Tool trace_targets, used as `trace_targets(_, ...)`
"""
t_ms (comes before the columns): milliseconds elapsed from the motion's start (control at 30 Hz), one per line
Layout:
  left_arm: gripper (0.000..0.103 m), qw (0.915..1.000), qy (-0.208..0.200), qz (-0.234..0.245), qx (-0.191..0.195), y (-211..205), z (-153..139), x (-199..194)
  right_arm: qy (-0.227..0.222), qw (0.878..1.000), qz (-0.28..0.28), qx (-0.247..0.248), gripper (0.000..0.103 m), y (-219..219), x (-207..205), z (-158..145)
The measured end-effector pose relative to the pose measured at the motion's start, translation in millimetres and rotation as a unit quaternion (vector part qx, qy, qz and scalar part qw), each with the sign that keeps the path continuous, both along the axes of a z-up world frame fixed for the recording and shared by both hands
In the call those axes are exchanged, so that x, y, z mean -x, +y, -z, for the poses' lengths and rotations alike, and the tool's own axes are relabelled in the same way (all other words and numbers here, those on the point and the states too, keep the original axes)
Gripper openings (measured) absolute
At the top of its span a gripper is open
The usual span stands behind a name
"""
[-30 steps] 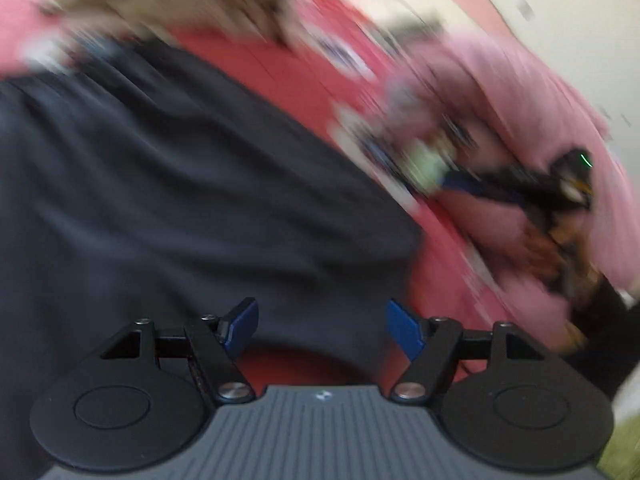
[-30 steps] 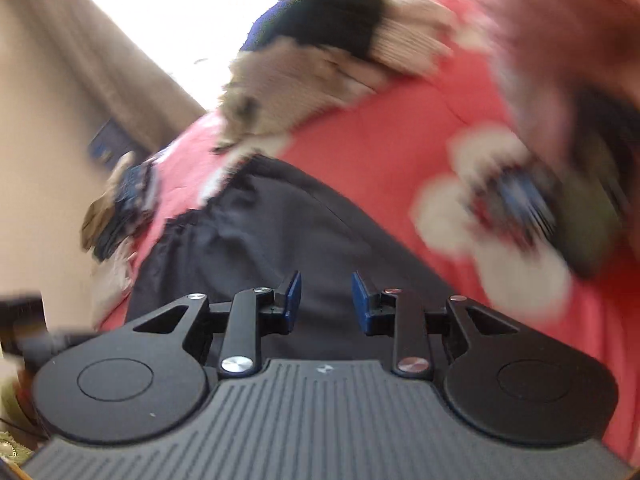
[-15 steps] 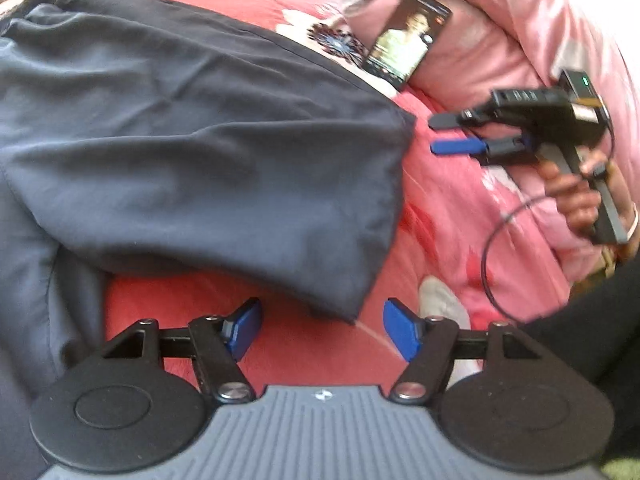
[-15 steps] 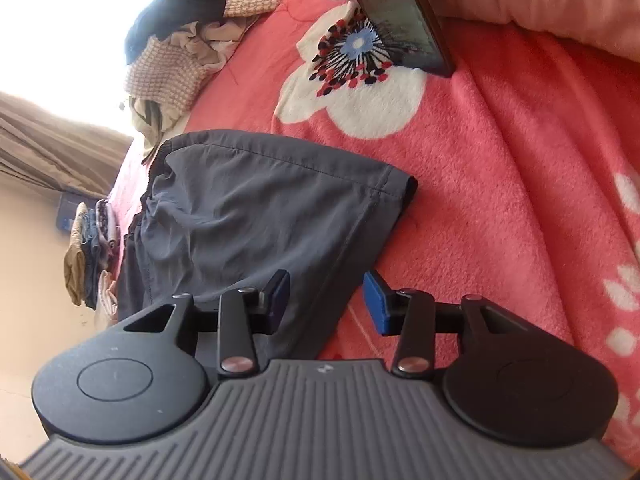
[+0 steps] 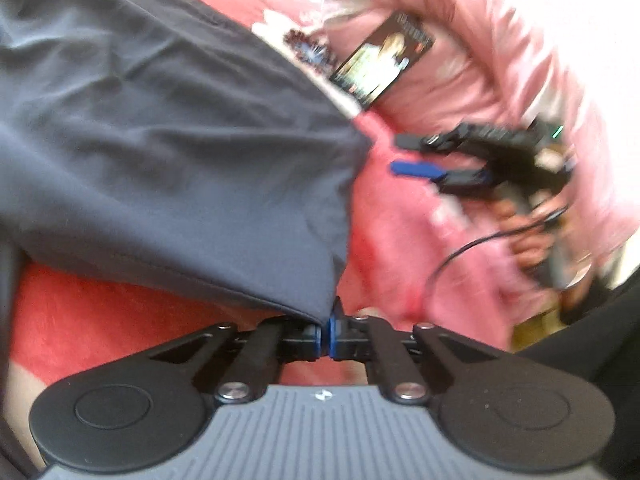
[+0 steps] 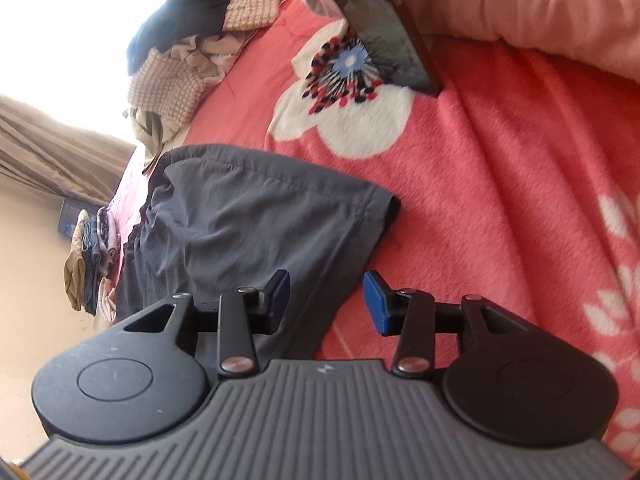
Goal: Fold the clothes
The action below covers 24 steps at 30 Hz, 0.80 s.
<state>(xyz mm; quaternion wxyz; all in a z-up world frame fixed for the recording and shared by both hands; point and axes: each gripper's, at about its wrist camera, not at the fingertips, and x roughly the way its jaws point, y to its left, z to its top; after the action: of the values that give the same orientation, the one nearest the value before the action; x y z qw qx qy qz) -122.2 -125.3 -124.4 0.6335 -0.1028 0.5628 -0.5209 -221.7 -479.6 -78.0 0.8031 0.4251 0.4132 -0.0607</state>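
the left wrist view is smeared with motion toward three o'clock: the hand [image 5: 532, 236] and the right tongs [image 5: 408, 156] it carries are only soft shapes, and the phone [image 5: 384, 60] screen can't be read. the dark shorts [image 5: 160, 140] run off the nine o'clock edge. in the right wrist view the phone [image 6: 384, 36] is cut at twelve o'clock, and the folded stack [image 6: 92, 252] at nine o'clock is too small to sort.

1. Left wrist view: motion blur smears the pink quilt [image 5: 500, 60] and the hand [image 5: 532, 240] at right.
2. Right wrist view is sharp; daylight blows out the upper left above the curtain [image 6: 48, 152].
3. Fisheye bending curves both views' edges.
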Motion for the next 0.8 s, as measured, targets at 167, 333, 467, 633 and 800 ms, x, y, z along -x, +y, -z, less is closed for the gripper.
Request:
trace_targets(167, 0.016, 0.9974, 0.057, 0.004, -0.044, 1.6, 20.5, -5.1, -0.002, 0.998, -0.012, 0.059, 0.041, -7.4, -12.5, -3.9)
trace_targets(333, 0.035, 0.9963, 0.063, -0.012, -0.056, 4.8, 25.1, -3.5, 0.002, 0.992, -0.054, 0.117, 0.047, -7.2, -37.1, -3.7)
trace_targets(467, 0.003, 0.9963, 0.063, -0.019, -0.055, 6.5, 24.2, -1.9, 0.007, 0.986, -0.088, 0.143, 0.047, 0.9, -49.7, -7.2)
trace_targets(633, 0.003, 0.9932, 0.112, -0.022, 0.024, 20.7, 9.7, -11.6, 0.014, 0.976, -0.129, 0.174, 0.001, 10.9, -65.4, -11.6)
trace_targets(800, 0.003, 0.984, 0.159, -0.023, 0.077, 37.6, 0.2, -27.0, -0.003, 0.979, -0.106, 0.171, 0.001, 6.1, -62.3, -57.4)
